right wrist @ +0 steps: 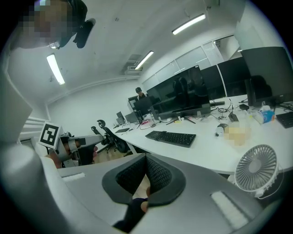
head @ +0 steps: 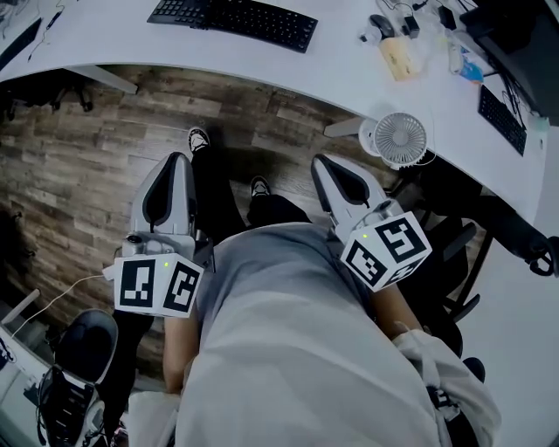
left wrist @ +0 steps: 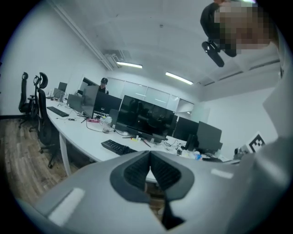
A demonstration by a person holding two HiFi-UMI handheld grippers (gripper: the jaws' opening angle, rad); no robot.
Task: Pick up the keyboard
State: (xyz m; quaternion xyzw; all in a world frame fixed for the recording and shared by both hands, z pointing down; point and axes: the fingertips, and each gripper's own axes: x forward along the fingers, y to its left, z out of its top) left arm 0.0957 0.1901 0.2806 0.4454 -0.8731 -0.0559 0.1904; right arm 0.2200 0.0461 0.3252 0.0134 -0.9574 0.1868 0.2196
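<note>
While the keyboard [head: 234, 19] is lying untouched on the white desk [head: 113, 44], well apart from both tools, the task is sitting at its first step: the approach.

On the left, the left gripper [head: 179, 160] is hanging over the wooden floor [head: 79, 166], close to the person's body. Its jaws are meeting at the tips with nothing between them. Its own view is looking over those closed jaws at the keyboard, which is lying flat in front of a row of dark monitors [left wrist: 144, 119].

Across the person's legs, the right gripper [head: 325, 162] is hovering short of the desk edge. Its jaws are likewise pressing tip to tip and gripping nothing. Farther right, a small white fan [head: 400, 138] is standing at the desk's near edge, just ahead of that gripper, and small clutter is lying on the desk beyond it.

As I am reading it, the next move is calling for both grippers to travel forward over the desk toward the keyboard, with the jaws opening before they arrive. The board is looking long, low and flat, so a pinch at each short end is probably going to hold it level better than a single grip. The right gripper is also likely needing a path that clears the fan.
</note>
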